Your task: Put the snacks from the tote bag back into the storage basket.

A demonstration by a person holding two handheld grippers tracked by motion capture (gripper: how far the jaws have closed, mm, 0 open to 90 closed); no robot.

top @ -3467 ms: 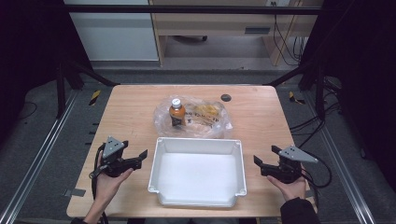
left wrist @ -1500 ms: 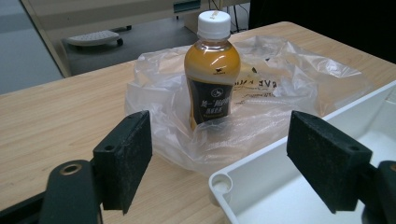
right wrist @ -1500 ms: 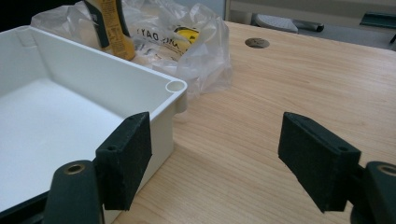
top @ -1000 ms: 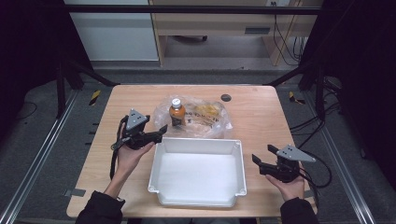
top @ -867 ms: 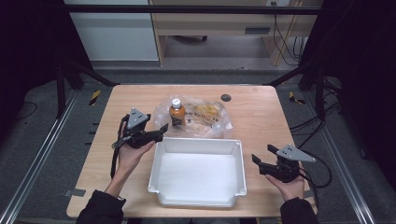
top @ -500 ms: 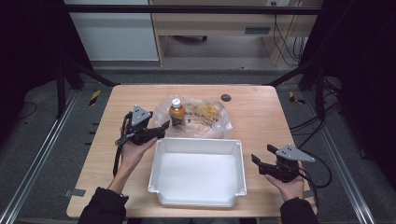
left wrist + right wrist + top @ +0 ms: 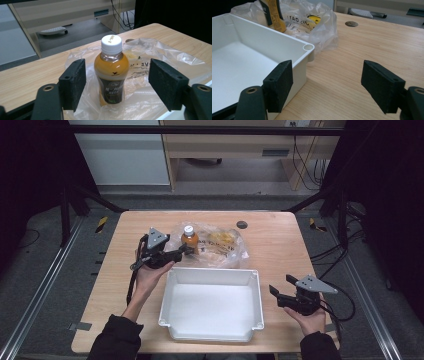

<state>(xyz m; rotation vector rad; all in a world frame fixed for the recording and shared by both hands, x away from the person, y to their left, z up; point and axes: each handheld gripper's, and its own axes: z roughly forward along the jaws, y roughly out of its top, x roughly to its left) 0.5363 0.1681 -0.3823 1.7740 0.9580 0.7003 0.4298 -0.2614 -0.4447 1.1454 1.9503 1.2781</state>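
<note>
Between the wide-apart jaws of the left gripper [image 7: 116, 86] stands a juice bottle [image 7: 111, 72]; the right gripper [image 7: 334, 86] gapes beside the white bin [image 7: 287, 46].

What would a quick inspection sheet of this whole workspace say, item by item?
Surface: light wooden table, with a small dark round hole near the far edge.
Job's things: orange juice bottle with white cap, upright on a crumpled clear plastic bag; empty white rectangular plastic bin.
Clutter: nothing seen.
Grippers: left gripper open, jaws either side of the bottle, not touching; right gripper open, beside the bin's corner.
Cables: black cable trails from the left gripper.
Surroundings: dark metal frame, grey floor, wooden furniture behind.
</note>
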